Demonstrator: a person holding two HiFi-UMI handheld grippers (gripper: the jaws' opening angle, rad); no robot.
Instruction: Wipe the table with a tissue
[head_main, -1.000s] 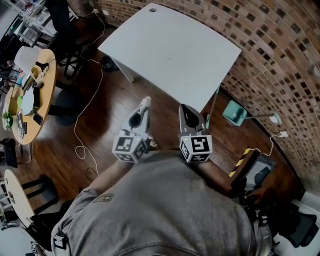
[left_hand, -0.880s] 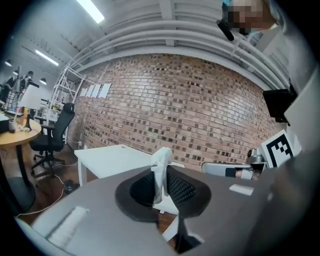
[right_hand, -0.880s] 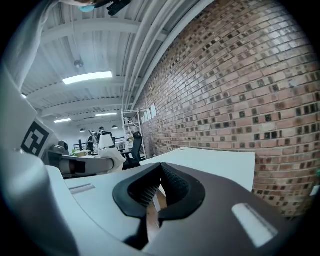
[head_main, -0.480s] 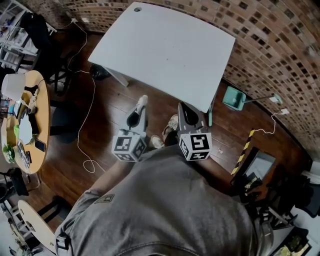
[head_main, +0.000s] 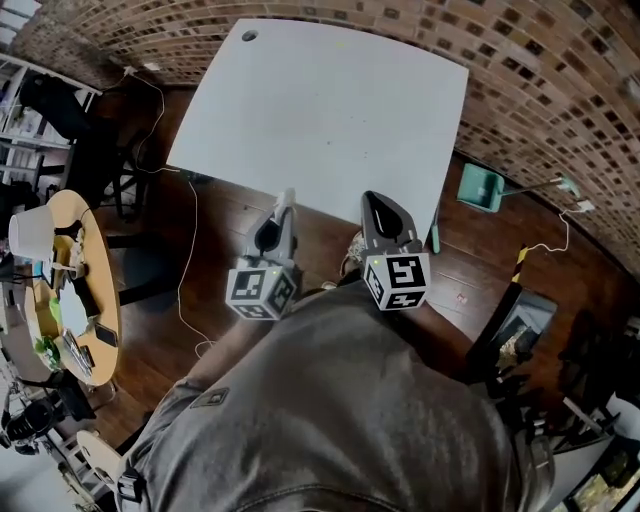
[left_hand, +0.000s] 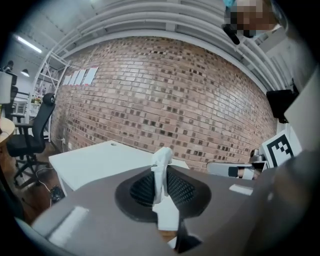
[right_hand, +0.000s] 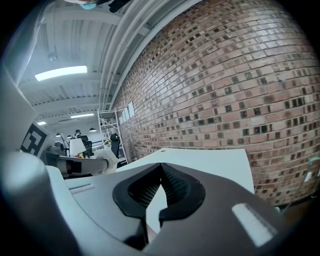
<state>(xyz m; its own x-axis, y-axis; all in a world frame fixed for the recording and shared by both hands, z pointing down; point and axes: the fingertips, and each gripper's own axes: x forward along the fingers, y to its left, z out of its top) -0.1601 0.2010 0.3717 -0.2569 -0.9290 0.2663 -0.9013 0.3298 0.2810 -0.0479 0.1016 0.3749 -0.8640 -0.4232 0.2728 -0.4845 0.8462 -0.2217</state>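
A white table (head_main: 320, 110) stands against a brick wall, its top bare. My left gripper (head_main: 284, 203) is held just short of the table's near edge, shut on a white tissue (left_hand: 162, 177) whose tip (head_main: 286, 200) sticks out past the jaws. My right gripper (head_main: 382, 205) is level with it to the right, also short of the near edge, jaws shut with nothing between them (right_hand: 160, 167). In the left gripper view the table (left_hand: 100, 160) lies ahead and to the left. In the right gripper view the table (right_hand: 210, 165) lies straight ahead.
A brick wall (head_main: 540, 70) runs behind and to the right of the table. A round wooden table (head_main: 70, 300) with clutter stands far left. Cables (head_main: 185, 250) trail over the wooden floor. A teal dustpan (head_main: 480, 187) lies right of the table. A black office chair (left_hand: 27, 140) stands at left.
The table has come closer and fills more of the head view as the person stepped toward it. Both grippers now reach near its front edge, still held side by side.
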